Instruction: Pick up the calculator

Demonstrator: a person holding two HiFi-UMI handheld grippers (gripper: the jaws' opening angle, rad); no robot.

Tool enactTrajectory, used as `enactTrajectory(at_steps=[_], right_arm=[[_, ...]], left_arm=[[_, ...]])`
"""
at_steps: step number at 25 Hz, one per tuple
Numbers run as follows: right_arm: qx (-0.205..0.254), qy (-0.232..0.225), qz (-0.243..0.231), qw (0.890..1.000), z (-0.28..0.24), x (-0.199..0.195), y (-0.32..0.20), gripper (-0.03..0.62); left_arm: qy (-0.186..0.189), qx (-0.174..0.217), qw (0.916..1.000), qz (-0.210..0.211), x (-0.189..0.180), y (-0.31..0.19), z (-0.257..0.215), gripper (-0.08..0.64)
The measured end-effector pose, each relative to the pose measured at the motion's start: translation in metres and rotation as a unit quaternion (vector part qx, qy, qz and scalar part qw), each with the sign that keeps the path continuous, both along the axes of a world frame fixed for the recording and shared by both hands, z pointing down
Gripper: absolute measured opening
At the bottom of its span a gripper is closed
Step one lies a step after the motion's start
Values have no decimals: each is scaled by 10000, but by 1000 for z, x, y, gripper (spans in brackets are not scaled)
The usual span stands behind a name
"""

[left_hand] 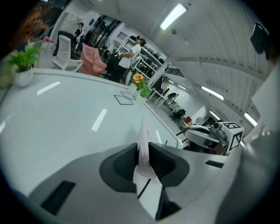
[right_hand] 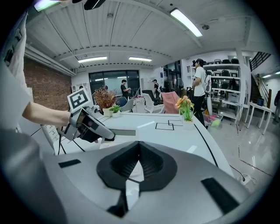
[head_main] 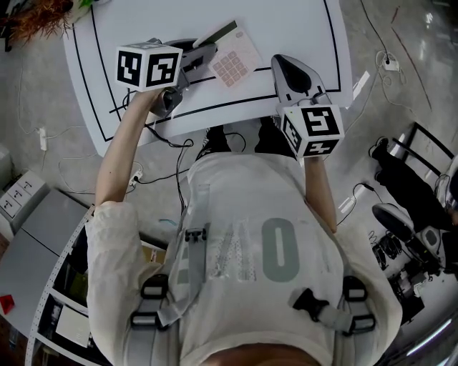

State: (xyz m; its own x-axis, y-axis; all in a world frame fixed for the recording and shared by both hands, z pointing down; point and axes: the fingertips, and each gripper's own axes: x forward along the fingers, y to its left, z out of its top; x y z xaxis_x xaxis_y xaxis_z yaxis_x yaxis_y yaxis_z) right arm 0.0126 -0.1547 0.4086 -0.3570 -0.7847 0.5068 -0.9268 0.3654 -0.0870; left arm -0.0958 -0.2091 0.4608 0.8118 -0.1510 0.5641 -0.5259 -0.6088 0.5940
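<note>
The calculator [head_main: 230, 56], white with pinkish keys and a dark display strip, is over the white table [head_main: 286, 21] at the top centre of the head view. My left gripper [head_main: 206, 53] is shut on its left edge. In the left gripper view the calculator [left_hand: 142, 144] shows edge-on as a thin white slab pinched between the dark pads [left_hand: 162, 164]. My right gripper [head_main: 280, 63] hovers to the calculator's right, shut with nothing in it, and its own view shows the right gripper [right_hand: 139, 148] with jaw tips meeting. That view also shows the left gripper [right_hand: 107, 136] and the calculator [right_hand: 124, 132].
Black lines are marked on the table [left_hand: 65, 127]. A potted plant [left_hand: 24, 65] stands at its far left corner and a flower pot [right_hand: 186, 109] stands near its far edge. Cables [head_main: 168, 139] trail on the floor by the table. People stand far back in the room.
</note>
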Motion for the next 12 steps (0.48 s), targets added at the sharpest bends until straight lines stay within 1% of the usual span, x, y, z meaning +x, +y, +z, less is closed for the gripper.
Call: enactTrajectory(at_steps=[3,5,7,9,10,12], right_arm=[[210,10,-56,9998,-12,8,-26,5],[335,35,-61,9994,-21,13,-35,5],[491,8,-42,9988,-34,12,-40,5],[677,-28,-81,9977,-48,7,-45,5],[763,-30,-125,9970,-54,3,-47,5],[917,-17,-226,9955,-66,-5,-49,5]], left_arm=[[-230,579,9975,-330,1,-39,-17,91],[-201,826,9944,-624,1,-53,-32,91],[-128,1070,9895,-963,-2,-61,-51,91],[-156,1442,9803,-1338,-11,-67,-73,91],[-214,1669,9739,-1525,-17,-69,-85,91],[-412,2157,9574,-1877,-30,-69,-109,91]])
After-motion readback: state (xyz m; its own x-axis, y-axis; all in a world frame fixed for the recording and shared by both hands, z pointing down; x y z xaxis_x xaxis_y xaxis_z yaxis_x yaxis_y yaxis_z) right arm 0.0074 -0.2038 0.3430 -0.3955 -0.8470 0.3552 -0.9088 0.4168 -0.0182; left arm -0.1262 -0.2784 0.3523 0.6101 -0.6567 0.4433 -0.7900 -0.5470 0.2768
